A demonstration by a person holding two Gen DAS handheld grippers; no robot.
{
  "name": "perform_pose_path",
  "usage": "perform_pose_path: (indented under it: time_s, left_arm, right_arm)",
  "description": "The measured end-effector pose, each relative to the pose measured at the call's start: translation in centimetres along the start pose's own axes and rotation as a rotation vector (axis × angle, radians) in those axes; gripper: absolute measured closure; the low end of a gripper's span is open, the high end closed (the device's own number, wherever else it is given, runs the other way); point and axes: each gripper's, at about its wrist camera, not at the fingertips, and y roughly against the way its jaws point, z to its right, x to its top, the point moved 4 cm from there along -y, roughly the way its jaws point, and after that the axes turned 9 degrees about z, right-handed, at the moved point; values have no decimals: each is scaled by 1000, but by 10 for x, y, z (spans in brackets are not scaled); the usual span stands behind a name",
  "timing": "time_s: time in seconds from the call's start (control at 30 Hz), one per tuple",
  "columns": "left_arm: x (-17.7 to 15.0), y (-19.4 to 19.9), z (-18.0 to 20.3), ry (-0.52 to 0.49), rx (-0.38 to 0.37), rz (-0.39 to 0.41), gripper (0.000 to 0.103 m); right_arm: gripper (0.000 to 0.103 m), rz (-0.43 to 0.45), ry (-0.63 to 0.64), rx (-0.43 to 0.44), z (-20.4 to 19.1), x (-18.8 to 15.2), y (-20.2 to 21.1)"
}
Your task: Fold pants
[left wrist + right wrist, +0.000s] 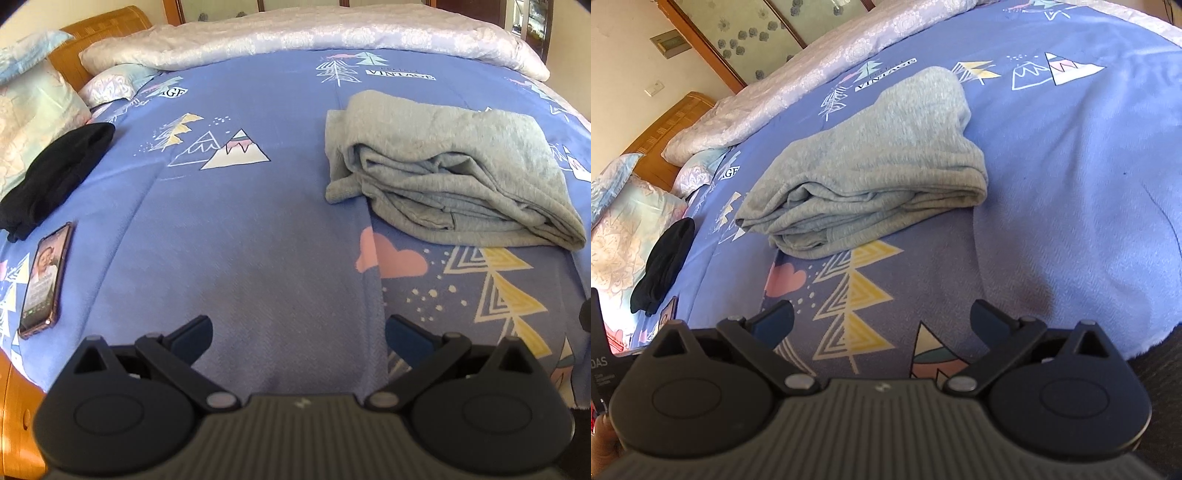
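Note:
Grey pants [454, 166] lie folded in a thick stack on the blue patterned bedspread [229, 229], to the right of centre in the left wrist view. My left gripper [299, 338] hovers near the bed's front edge, open and empty, well short of the pants. In the right wrist view the same folded pants [871, 166] sit ahead and slightly left. My right gripper [882, 323] is open too, holding nothing, above the bedspread [1071, 184] a short way in front of the stack.
A black folded garment [55, 177] and a phone [44, 280] lie at the bed's left side by pillows [29, 122]. A white quilt [295, 37] runs along the far side. The wooden headboard [96, 37] stands at back left.

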Motion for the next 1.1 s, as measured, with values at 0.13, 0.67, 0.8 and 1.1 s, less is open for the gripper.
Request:
perform_pose_path:
  time_s: [0.13,0.67,0.8,1.1]
  left_arm:
    - [1,5,0,-8,8,12,0]
    - [3,15,2,-18,-12,41,0]
    - [4,15,1,-24,10,47,0]
    - [3,14,0,-41,35,41,0]
  right_arm:
    - [0,14,4,-3,-2,1,2]
    - [0,27,5,-39,-3,0,4]
    - [0,19,3,-44,-5,-2,2]
    - [0,11,-1,-50,-5,-3,0]
